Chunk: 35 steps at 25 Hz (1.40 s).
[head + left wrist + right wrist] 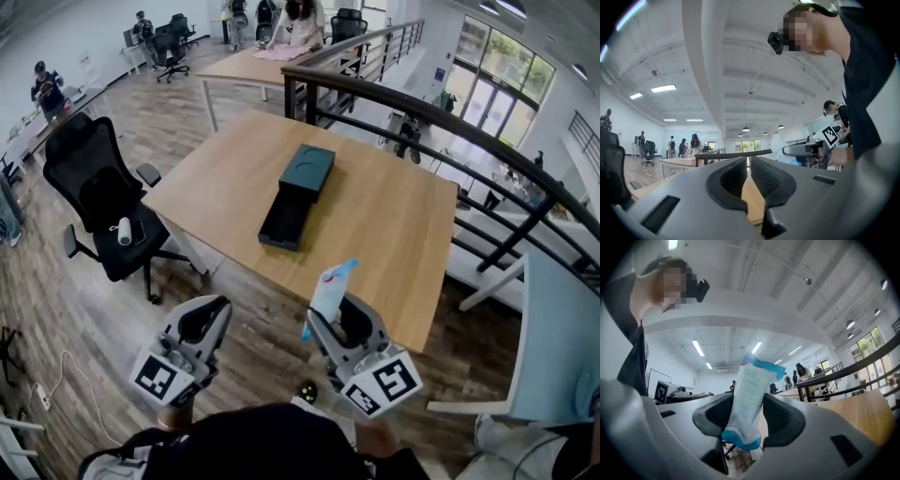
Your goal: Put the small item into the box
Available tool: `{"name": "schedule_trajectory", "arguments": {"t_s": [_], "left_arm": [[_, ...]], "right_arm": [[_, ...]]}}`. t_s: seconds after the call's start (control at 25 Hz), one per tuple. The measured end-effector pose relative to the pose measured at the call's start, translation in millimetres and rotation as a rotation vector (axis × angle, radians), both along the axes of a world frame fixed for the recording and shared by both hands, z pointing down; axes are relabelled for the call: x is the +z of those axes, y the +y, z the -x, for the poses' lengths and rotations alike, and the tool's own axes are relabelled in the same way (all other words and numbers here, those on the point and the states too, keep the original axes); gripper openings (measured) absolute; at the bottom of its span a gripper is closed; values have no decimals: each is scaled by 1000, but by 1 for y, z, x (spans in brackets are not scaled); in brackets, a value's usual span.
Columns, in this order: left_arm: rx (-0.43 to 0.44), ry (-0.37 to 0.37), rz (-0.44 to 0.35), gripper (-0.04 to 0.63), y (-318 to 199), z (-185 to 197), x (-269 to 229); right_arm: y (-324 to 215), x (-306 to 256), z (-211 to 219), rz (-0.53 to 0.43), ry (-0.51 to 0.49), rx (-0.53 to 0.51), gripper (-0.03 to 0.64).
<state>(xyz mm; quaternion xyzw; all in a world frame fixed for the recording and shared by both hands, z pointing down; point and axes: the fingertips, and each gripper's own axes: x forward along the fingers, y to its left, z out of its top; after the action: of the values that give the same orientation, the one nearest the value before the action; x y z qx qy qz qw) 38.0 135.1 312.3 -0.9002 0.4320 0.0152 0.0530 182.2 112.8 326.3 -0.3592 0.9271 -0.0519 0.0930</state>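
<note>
Landmark: wooden table (394, 216), seen from its near edge.
Box (298, 192): dark and flat, lying around the middle of the table. Its inner tray (285, 223) is slid out toward the table's near edge and open at the top.
Sachet (331, 286): the small item, a white packet with blue ends. It is off the table, held up in the air just short of the near edge and well apart from the box.
Right gripper (328, 314): pinching the sachet. In the right gripper view the ribbed pads of this gripper (746, 404) press on the lower half of the packet (751, 380). The upper blue end stands up past the tips and the lower blue end hangs behind the pads.
Left gripper (211, 314): also short of the table's near edge, off toward its left corner and over the plank floor (84, 328). In its own view the pads (749, 161) are pressed together with only a thin slit left, and nothing sits between them.
Office chair (98, 197): black, just off the table's left side, with a white roll (125, 231) lying on the seat.
Railing (422, 112): dark metal, running along beyond the table's far and right sides.
People (295, 19): several, at desks well beyond the table's far side.
</note>
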Motion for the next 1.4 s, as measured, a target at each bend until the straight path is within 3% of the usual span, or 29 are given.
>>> {"name": "schedule_trajectory", "arguments": {"t_s": [0.52, 0.88, 1.4], "left_arm": [[-47, -50, 29, 25, -35, -32, 13], [-55, -35, 28, 25, -73, -23, 23], [123, -12, -1, 26, -214, -7, 16]], "right_arm": [[-40, 18, -31, 30, -22, -39, 200], [-73, 24, -29, 26, 1, -26, 200], [-178, 13, -3, 12, 31, 126, 199]]}}
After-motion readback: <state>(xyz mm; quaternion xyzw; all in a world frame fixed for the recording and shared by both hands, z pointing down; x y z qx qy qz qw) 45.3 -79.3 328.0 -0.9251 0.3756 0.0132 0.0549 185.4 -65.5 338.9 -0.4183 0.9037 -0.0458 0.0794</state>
